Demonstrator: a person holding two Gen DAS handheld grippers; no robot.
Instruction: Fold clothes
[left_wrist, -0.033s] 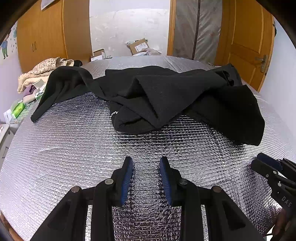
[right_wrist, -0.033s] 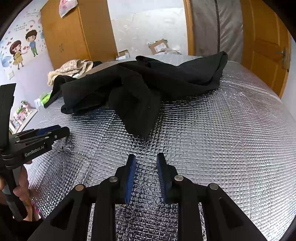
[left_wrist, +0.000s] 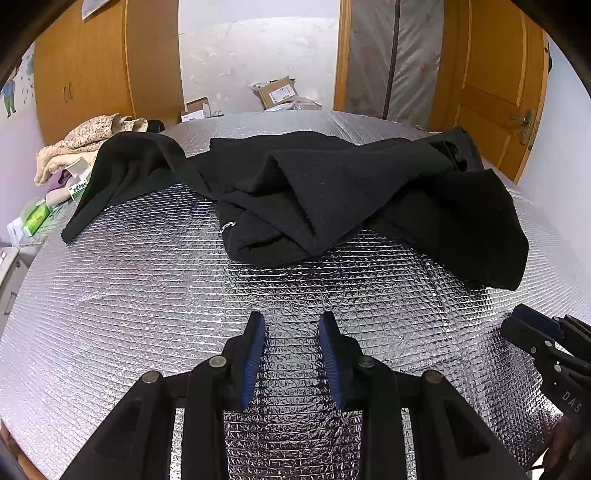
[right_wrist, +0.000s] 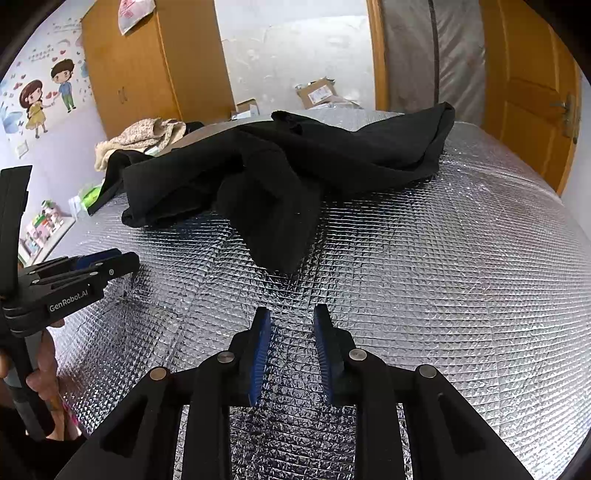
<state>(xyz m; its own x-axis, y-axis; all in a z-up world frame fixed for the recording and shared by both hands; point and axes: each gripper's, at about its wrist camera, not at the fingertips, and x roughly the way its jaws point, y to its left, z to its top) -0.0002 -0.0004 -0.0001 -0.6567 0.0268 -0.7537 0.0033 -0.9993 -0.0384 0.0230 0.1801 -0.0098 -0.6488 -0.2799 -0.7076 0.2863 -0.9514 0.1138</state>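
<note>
A crumpled black garment (left_wrist: 332, 192) lies across the far half of the silver foil-covered table (left_wrist: 147, 280); it also shows in the right wrist view (right_wrist: 288, 173). My left gripper (left_wrist: 291, 325) is open and empty, hovering over bare foil short of the garment's near fold. My right gripper (right_wrist: 291, 317) is open and empty, just short of a hanging black flap (right_wrist: 280, 240). The right gripper also shows at the right edge of the left wrist view (left_wrist: 535, 332), and the left gripper at the left of the right wrist view (right_wrist: 99, 262).
A beige floral cloth (left_wrist: 88, 136) and small packages (left_wrist: 37, 218) lie off the table's left side. Cardboard boxes (left_wrist: 277, 92) sit on the floor behind. Wooden wardrobe (left_wrist: 92, 70) at left, wooden door (left_wrist: 495, 85) at right.
</note>
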